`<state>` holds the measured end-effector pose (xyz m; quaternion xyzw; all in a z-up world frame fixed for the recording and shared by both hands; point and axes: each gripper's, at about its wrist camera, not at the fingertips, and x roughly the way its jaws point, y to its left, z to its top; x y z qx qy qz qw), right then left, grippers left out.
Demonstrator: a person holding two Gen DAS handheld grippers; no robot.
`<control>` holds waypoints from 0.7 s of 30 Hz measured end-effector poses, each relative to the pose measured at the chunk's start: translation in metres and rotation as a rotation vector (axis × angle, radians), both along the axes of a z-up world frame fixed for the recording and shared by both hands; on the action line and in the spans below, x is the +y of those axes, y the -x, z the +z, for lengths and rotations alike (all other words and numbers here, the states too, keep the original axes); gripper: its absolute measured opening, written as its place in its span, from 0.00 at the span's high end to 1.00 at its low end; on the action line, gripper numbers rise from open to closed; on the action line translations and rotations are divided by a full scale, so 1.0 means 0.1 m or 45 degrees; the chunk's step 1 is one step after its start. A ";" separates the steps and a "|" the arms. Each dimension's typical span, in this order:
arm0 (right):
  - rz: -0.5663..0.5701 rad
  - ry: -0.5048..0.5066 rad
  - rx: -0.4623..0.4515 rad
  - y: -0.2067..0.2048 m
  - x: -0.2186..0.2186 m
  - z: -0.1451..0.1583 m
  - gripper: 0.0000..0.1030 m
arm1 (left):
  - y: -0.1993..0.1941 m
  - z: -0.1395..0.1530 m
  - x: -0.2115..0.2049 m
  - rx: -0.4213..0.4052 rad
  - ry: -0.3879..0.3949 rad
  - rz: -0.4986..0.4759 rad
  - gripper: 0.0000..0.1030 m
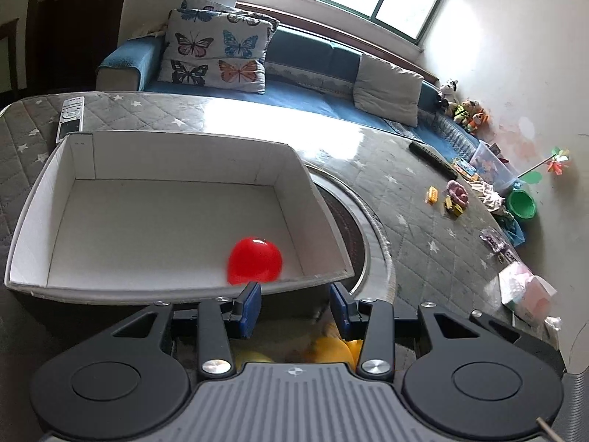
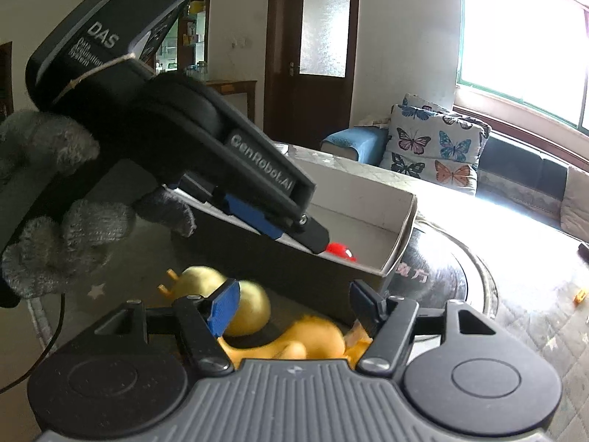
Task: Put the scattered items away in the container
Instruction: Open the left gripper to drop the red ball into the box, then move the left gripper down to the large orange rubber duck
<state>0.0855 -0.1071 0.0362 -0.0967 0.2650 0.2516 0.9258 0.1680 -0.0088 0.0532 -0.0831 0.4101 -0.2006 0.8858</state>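
One red ball [image 1: 254, 260] lying in white box [image 1: 176, 217] at 5 o'clock corner. Left gripper [image 1: 296, 305] spread, empty, above rim. Right gripper [image 2: 291, 305] spread over yellow toys [image 2: 254, 309].

your left gripper [image 1: 294, 304] has its jaws apart, blue pads facing each other with a clear gap and nothing between them. in the right wrist view that same left gripper [image 2: 313, 237] comes in from upper left, tilted downward, fingers pointing down and right. your left hand [image 2: 70, 217] in a grey knit glove wraps its handle. your right gripper [image 2: 294, 305] sits low, jaws spread wide, nothing clamped between its blue pads [image 2: 222, 307].
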 end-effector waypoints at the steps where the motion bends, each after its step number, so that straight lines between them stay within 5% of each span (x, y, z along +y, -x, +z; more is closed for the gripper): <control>1: 0.002 0.003 0.001 0.03 0.00 -0.01 0.34 | 0.03 0.00 0.00 -0.002 -0.001 -0.001 0.58; 21: 0.017 0.034 0.132 0.30 0.05 -0.36 0.36 | 0.49 -0.22 -0.03 0.067 0.027 -0.024 0.58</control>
